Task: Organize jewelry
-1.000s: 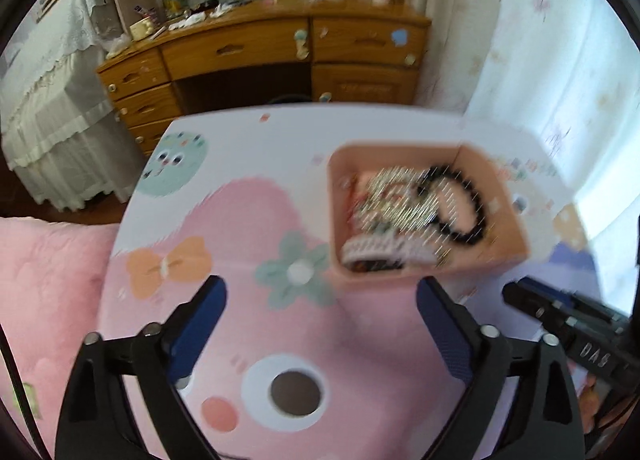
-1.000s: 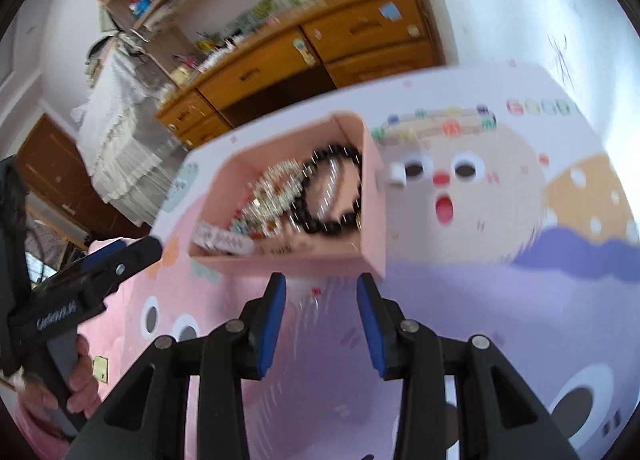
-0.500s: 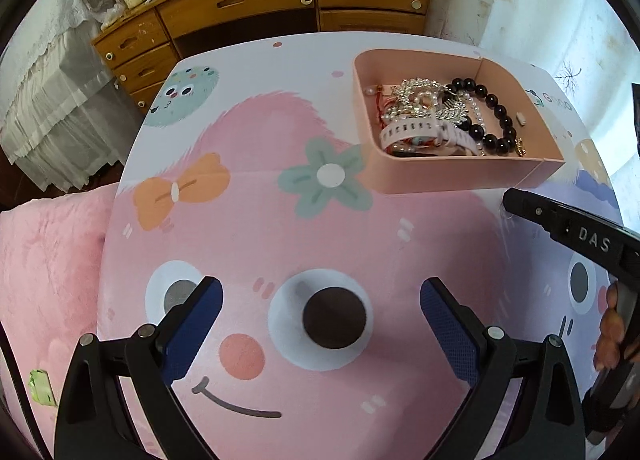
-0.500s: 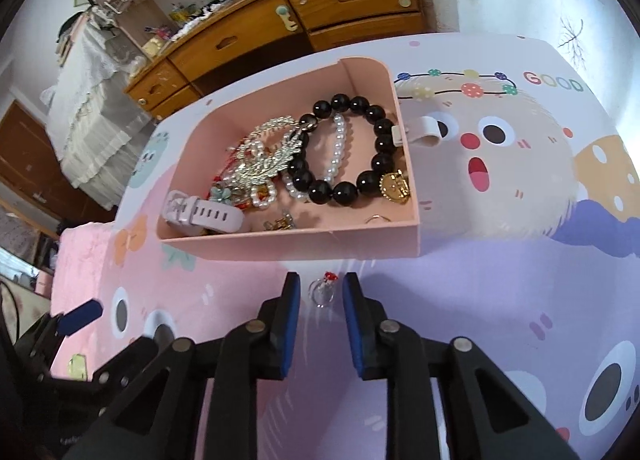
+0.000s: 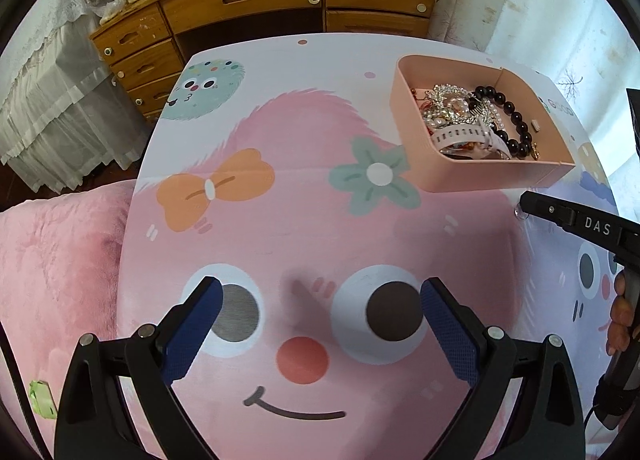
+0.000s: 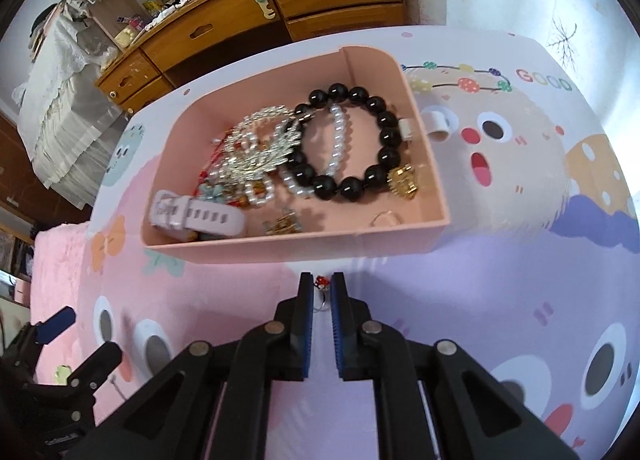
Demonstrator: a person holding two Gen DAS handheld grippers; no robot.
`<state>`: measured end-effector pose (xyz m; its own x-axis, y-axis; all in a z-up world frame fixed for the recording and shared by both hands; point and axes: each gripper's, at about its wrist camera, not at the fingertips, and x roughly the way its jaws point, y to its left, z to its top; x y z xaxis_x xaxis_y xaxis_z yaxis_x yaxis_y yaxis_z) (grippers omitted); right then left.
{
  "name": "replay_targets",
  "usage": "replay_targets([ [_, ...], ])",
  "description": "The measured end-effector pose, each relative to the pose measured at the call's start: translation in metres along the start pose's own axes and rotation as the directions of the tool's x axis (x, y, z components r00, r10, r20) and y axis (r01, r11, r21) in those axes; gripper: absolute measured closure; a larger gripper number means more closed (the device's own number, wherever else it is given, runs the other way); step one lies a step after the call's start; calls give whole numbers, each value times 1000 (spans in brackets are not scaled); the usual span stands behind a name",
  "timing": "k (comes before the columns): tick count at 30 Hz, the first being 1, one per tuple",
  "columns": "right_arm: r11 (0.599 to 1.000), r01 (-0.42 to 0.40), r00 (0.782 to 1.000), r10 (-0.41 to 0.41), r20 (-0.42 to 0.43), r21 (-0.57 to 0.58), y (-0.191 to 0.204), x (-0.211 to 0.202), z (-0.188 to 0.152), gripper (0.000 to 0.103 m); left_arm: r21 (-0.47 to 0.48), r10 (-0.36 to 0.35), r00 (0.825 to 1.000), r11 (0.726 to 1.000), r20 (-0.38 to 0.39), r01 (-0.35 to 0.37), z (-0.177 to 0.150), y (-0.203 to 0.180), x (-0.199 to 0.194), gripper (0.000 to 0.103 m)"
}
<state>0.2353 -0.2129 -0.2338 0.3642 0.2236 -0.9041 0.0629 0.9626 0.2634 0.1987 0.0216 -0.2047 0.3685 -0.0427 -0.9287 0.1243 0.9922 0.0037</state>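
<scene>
A table (image 5: 280, 108) under a cartoon-printed cover fills both views; near its far right edge the word "GOOD" (image 6: 543, 79) is printed in coloured letters. Behind it stands a wooden desk with drawers (image 5: 248, 0).

On the table's right side sits a pink open tray (image 6: 430, 140), its near wall facing the right gripper. In it lie a black bead bracelet (image 6: 384, 116) with a gold charm (image 6: 405, 181), a pearl bracelet (image 6: 338, 140) inside the black loop, a silver rhinestone piece (image 6: 260, 144) tangled with other beads to the left, a pale lilac watch strap (image 6: 192, 216) in the near left corner, a small gold earring (image 6: 282, 225) and a thin plain ring (image 6: 386, 218) by the near wall. A white clip (image 6: 436, 122) lies on the table just outside the tray's right wall.

The left gripper (image 5: 320, 320) hangs over the printed face with its blue pads wide apart and nothing between them.

The right gripper (image 6: 321, 292) is low at the table just before the tray's near wall; its arm reads "DAS" (image 5: 597, 225) in the left wrist view. Its pads stand close together, either side of a small ring with a red bead (image 6: 321, 282); whether they actually pinch it cannot be told.
</scene>
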Motion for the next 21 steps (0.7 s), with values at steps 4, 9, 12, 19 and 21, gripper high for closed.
replay_targets([
  [4,999,-45,998,45,-32,4,20,0,-9,95,48,-2,1000,999,15,1,-3,8,0,5],
  [9,997,-74,997,73,-26,-18,43,-10,-14,95,114,24,999,993,36,-28,-7,10,0,5],
  [12,995,-71,996,74,39,-76,51,-26,-9,95,150,-9,999,989,30,5,-11,9,-1,5],
  [19,993,12,963,20,270,-116,44,-83,18,95,203,-75,996,977,57,62,-20,9,-21,5],
  [21,995,41,950,-8,313,-96,40,-94,25,95,212,-106,992,973,70,89,-23,9,-31,5],
])
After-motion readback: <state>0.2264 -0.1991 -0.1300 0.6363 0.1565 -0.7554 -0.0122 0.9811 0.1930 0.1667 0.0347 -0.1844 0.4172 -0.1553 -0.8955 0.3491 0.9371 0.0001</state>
